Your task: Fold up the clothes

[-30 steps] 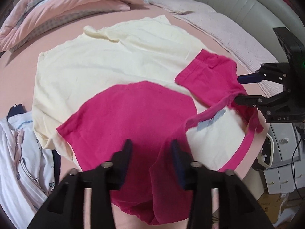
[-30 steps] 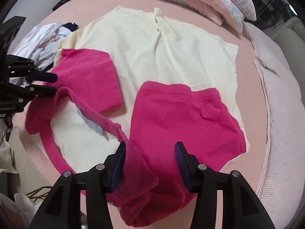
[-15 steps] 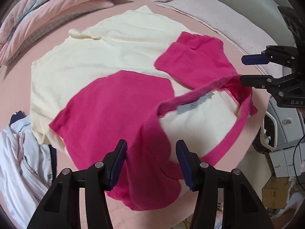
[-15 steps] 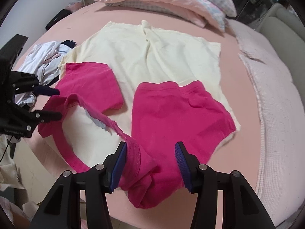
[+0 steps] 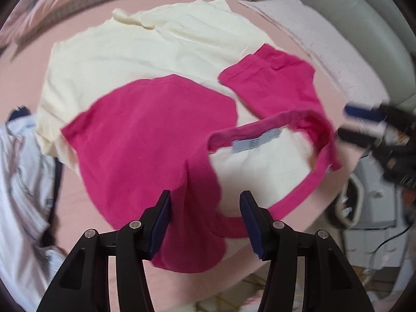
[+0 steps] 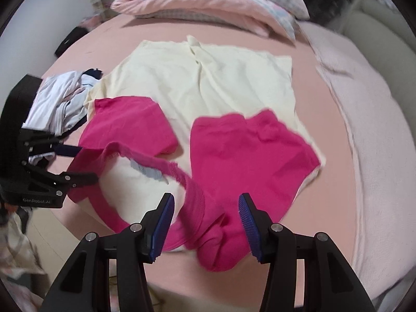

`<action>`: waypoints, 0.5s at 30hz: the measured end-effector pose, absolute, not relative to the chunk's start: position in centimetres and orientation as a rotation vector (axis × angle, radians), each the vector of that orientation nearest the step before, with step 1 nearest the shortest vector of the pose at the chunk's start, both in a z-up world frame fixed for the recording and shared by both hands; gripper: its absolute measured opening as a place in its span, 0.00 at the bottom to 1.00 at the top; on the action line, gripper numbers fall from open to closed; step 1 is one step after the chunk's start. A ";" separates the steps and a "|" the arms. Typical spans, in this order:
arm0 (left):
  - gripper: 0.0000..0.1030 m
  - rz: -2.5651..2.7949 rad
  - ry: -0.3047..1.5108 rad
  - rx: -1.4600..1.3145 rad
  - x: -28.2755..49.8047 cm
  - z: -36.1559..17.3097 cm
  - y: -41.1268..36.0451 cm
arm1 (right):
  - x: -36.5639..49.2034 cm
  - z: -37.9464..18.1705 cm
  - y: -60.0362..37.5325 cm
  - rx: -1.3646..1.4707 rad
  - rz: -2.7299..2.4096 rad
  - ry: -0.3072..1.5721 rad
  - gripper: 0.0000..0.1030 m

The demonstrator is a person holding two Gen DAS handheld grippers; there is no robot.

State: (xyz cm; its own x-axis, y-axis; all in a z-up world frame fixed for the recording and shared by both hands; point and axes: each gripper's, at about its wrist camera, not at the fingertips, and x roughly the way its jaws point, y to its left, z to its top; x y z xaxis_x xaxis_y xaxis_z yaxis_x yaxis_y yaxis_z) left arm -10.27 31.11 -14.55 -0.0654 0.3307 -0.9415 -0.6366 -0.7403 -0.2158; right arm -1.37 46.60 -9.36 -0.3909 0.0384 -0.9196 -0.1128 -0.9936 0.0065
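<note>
Cream shirt with pink sleeves [image 6: 208, 85] spread flat on the pink bed [image 6: 338, 182], pink neckband at about 7 o'clock in the right wrist view, lifted into an open loop. Left gripper [image 5: 205, 223] straddling one shoulder bunch, right gripper [image 6: 206, 223] the other — probably to keep the collar end taut for a fold toward 12 o'clock. Jaws parted on both; pads bracket the cloth, yet true pinching cannot be told. Pile of pale clothes [image 6: 62, 98] at 10 o'clock, folded quilt [image 6: 208, 2] at 12, clear of the working area.
</note>
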 end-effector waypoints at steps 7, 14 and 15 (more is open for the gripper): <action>0.48 1.887 0.335 -1.620 -10.4 -14.8 31.6 | -0.8 -11.6 45.3 -1.751 2.461 0.048 0.49; 0.48 1.922 0.413 -1.599 -9.6 -13.8 31.8 | -0.9 -11.5 45.4 -1.748 2.434 0.081 0.49; 0.48 1.924 0.429 -1.594 -9.5 -13.7 31.9 | -1.0 -11.6 45.2 -1.751 2.427 0.076 0.49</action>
